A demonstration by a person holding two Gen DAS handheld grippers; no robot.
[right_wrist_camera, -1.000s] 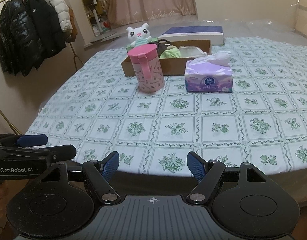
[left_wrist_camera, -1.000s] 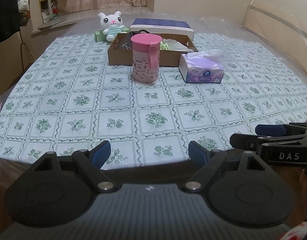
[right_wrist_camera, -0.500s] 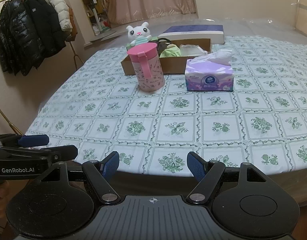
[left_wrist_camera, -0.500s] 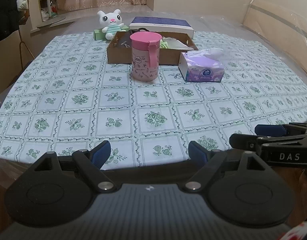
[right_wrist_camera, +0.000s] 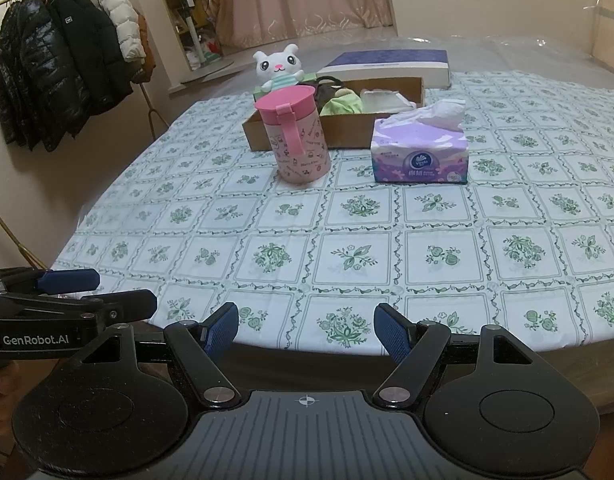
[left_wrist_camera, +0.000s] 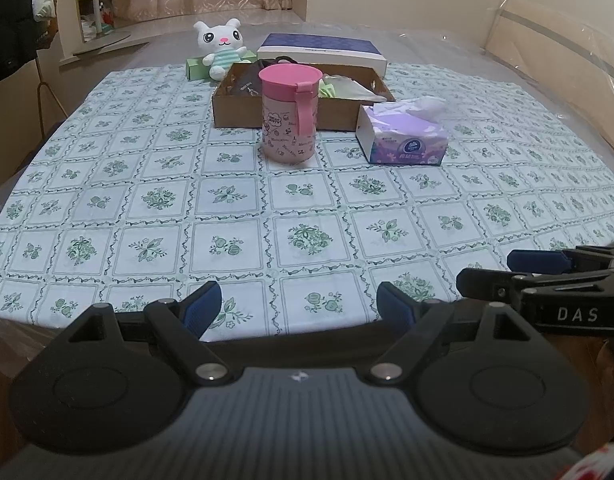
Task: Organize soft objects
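Note:
A white plush cat (left_wrist_camera: pixel 219 44) (right_wrist_camera: pixel 278 68) sits at the far side of the table, behind a brown cardboard tray (left_wrist_camera: pixel 231 110) (right_wrist_camera: pixel 257 132) that holds dark and green soft items (right_wrist_camera: pixel 341 104). A purple soft tissue pack (left_wrist_camera: pixel 403 136) (right_wrist_camera: pixel 421 150) lies right of a pink lidded cup (left_wrist_camera: pixel 289 114) (right_wrist_camera: pixel 297 138). My left gripper (left_wrist_camera: pixel 299 306) hangs open over the table's near edge, nothing between its blue pads. My right gripper (right_wrist_camera: pixel 307 326) is open too, also at the near edge, far from all the objects.
A flat blue-and-white box (left_wrist_camera: pixel 323 50) lies behind the tray, and a green box (left_wrist_camera: pixel 195 68) is beside the plush. Coats hang on a rack (right_wrist_camera: pixel 63 60) to the left. A patterned cloth (right_wrist_camera: pixel 347 240) covers the table under clear plastic.

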